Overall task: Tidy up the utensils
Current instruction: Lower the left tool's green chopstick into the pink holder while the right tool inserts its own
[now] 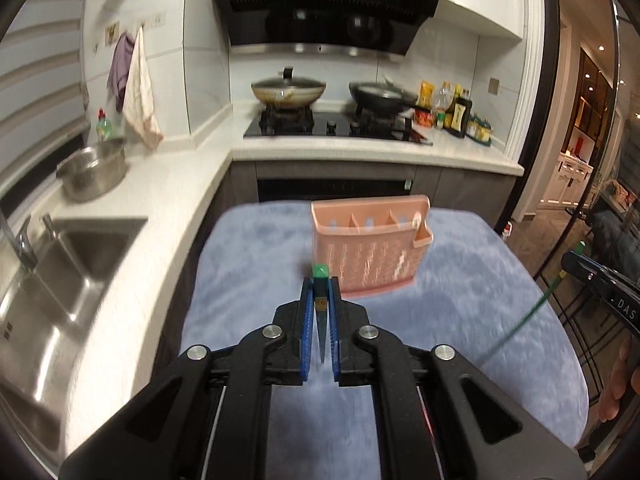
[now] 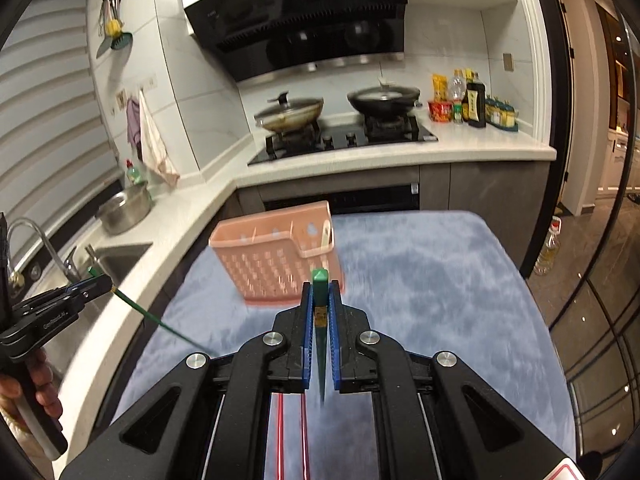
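I'm carrying one green chopstick (image 1: 320, 312) clamped in the left gripper (image 1: 320, 280) and another (image 2: 320, 320) in the right gripper (image 2: 320, 284); pink holder (image 1: 370, 248) at twelve o'clock, so next I'm probably lowering tips into a compartment.

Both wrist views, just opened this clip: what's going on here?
A person holds a hand-held gripper in each hand over a blue cloth-covered table. The left hand-held gripper is shut on a green chopstick, and the right hand-held gripper is shut on a second green chopstick. The pink utensil caddy stands ahead on the cloth; neither chopstick is in it yet.
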Demonstrator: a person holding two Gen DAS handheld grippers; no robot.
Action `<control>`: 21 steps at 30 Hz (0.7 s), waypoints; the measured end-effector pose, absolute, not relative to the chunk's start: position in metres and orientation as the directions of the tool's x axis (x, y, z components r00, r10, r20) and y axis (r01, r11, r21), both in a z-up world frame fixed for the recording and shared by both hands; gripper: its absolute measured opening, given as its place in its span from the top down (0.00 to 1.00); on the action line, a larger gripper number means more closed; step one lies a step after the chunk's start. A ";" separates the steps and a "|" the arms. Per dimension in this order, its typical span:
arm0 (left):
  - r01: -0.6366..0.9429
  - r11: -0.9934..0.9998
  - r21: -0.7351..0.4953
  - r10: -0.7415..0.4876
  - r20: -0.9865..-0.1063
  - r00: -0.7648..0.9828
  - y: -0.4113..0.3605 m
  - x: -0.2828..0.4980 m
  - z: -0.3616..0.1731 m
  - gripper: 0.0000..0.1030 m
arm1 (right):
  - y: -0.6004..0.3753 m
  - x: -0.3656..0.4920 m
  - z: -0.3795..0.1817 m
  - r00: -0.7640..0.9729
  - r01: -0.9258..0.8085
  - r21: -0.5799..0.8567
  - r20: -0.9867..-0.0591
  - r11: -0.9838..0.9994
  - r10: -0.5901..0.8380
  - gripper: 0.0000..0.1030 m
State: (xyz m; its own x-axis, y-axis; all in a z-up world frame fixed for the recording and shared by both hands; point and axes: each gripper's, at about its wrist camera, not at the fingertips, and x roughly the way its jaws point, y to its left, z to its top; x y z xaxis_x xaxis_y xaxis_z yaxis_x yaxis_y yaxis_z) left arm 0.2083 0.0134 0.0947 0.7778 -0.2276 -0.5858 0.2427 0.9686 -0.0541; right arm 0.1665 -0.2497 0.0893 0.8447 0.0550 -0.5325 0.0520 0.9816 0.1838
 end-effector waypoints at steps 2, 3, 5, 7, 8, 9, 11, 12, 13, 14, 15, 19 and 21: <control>0.242 0.969 -0.053 -0.229 -0.566 0.792 0.012 0.217 0.105 0.93 | -0.251 0.176 0.099 0.857 0.047 0.186 -0.512 0.981 0.057 0.93; 0.242 0.969 -0.052 -0.230 -0.551 0.802 0.011 0.222 0.113 0.93 | -0.251 0.181 0.104 0.862 0.044 0.189 -0.504 0.981 0.058 0.93; 0.242 0.969 -0.055 -0.234 -0.526 0.818 0.010 0.230 0.126 0.93 | -0.253 0.194 0.117 0.879 0.039 0.195 -0.474 0.980 0.060 0.93; 0.243 0.968 -0.062 -0.241 -0.496 0.834 0.008 0.240 0.143 0.93 | -0.254 0.205 0.130 0.894 0.032 0.204 -0.444 0.978 0.063 0.93; 0.244 0.967 -0.068 -0.246 -0.480 0.842 0.008 0.245 0.151 0.93 | -0.254 0.210 0.137 0.902 0.028 0.210 -0.427 0.977 0.066 0.93; 0.247 0.966 -0.073 -0.252 -0.464 0.849 0.007 0.251 0.160 0.93 | -0.254 0.216 0.144 0.909 0.023 0.216 -0.411 0.976 0.069 0.93; 0.248 0.966 -0.078 -0.256 -0.434 0.864 0.005 0.259 0.175 0.93 | -0.253 0.230 0.160 0.926 0.006 0.236 -0.369 0.972 0.084 0.93; 0.253 0.964 -0.080 -0.263 -0.419 0.869 0.004 0.263 0.182 0.93 | -0.252 0.238 0.169 0.935 -0.003 0.244 -0.344 0.970 0.089 0.93; 0.257 0.963 -0.079 -0.267 -0.402 0.876 0.002 0.268 0.189 0.93 | -0.251 0.244 0.175 0.940 -0.003 0.243 -0.329 0.970 0.085 0.93; 0.258 0.963 -0.078 -0.267 -0.393 0.880 0.000 0.270 0.192 0.93 | -0.249 0.252 0.181 0.947 -0.003 0.241 -0.310 0.970 0.080 0.93; 0.259 0.963 -0.075 -0.268 -0.383 0.884 -0.002 0.278 0.197 0.93 | -0.246 0.259 0.186 0.952 -0.005 0.242 -0.296 0.970 0.079 0.93; 0.261 0.962 -0.076 -0.270 -0.389 0.881 -0.009 0.301 0.198 0.93 | -0.238 0.289 0.195 0.958 -0.018 0.262 -0.272 0.965 0.092 0.93; 0.256 0.964 -0.074 -0.264 -0.396 0.880 -0.013 0.311 0.197 0.93 | -0.234 0.301 0.194 0.957 -0.017 0.262 -0.276 0.965 0.092 0.93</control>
